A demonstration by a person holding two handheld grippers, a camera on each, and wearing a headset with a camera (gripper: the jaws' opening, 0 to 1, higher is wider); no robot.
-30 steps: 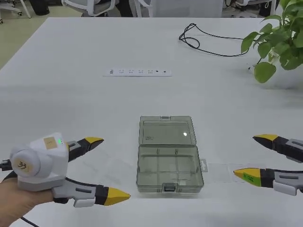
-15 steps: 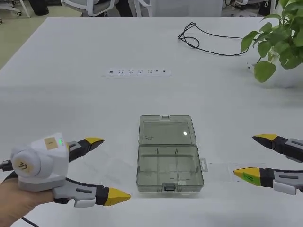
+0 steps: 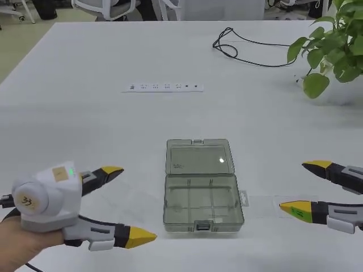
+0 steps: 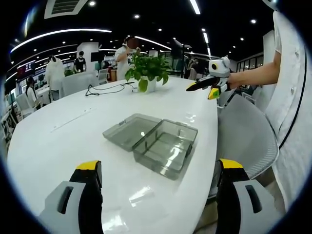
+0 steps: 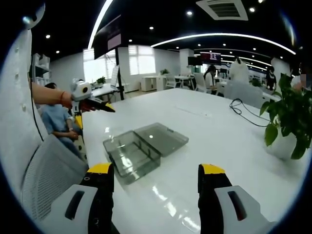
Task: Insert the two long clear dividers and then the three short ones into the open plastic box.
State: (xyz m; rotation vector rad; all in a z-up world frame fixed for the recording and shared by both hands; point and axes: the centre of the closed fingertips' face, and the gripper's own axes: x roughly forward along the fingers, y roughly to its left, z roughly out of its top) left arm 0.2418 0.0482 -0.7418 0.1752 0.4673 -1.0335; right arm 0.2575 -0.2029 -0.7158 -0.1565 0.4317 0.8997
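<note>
Holding left gripper (image 3: pixel 132 201) and right gripper (image 3: pixel 298 187) spread wide, empty; looks best to pinch the thin, slick, featherlight clear divider (image 3: pixel 264 205) edgewise

Nothing can be read with certainty. The left gripper (image 3: pixel 138 201) bears a small orange mark (image 3: pixel 26 199) on its white body, too blurred to make out. The right gripper (image 3: pixel 292 186) has a green marking (image 3: pixel 295 211) on its near yellow jaw tip, illegible. The open plastic box (image 3: pixel 199 158) shows a faint mark on the left of its lid. The far power strip (image 3: pixel 164 86) carries tiny unreadable signs.
</note>
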